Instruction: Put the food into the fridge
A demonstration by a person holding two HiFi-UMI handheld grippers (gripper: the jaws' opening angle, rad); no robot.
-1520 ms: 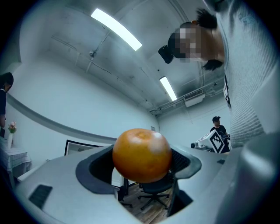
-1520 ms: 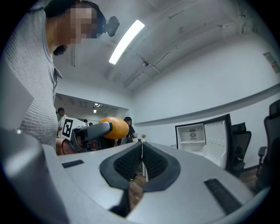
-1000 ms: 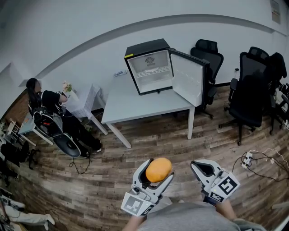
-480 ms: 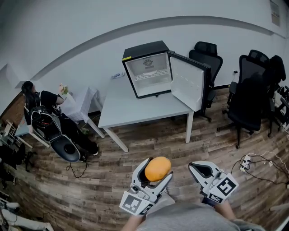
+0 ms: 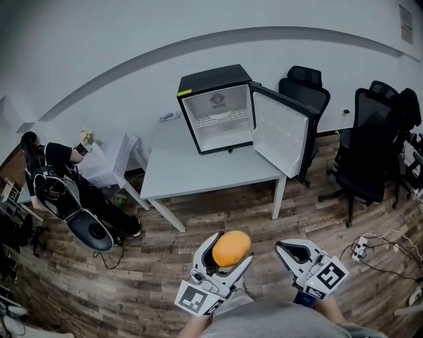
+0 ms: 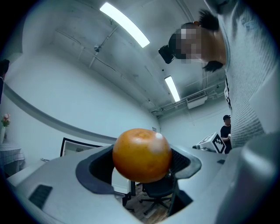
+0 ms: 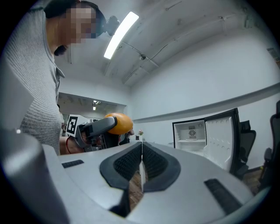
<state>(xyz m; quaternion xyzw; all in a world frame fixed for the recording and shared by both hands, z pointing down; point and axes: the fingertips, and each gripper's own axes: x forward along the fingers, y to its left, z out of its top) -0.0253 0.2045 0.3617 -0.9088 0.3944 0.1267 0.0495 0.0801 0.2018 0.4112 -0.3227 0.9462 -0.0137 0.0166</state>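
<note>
Across the floor (image 5: 132, 277), fridge (image 5: 213, 74) now nearer — left hand-held gripper (image 5: 229, 257) still pinching the orange (image 5: 231, 245), right hand-held gripper (image 5: 287, 249) pressed together.

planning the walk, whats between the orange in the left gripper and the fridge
Head view: only wood floor, then the bare front of the table under the fridge.

No words, brands or numbers clear enough to read. Black-and-white square marker (image 5: 195, 298) on the cube of the left gripper (image 5: 229, 254), a second square marker (image 5: 329, 272) on the right gripper (image 5: 284, 245): patterns only, no letters. Small yellow sticker (image 5: 186, 93) on the top front corner of the fridge (image 5: 213, 74), round label (image 5: 217, 100) deep inside it, printed sheet (image 5: 404, 14) high on the room wall (image 5: 132, 39): all too small to read.
</note>
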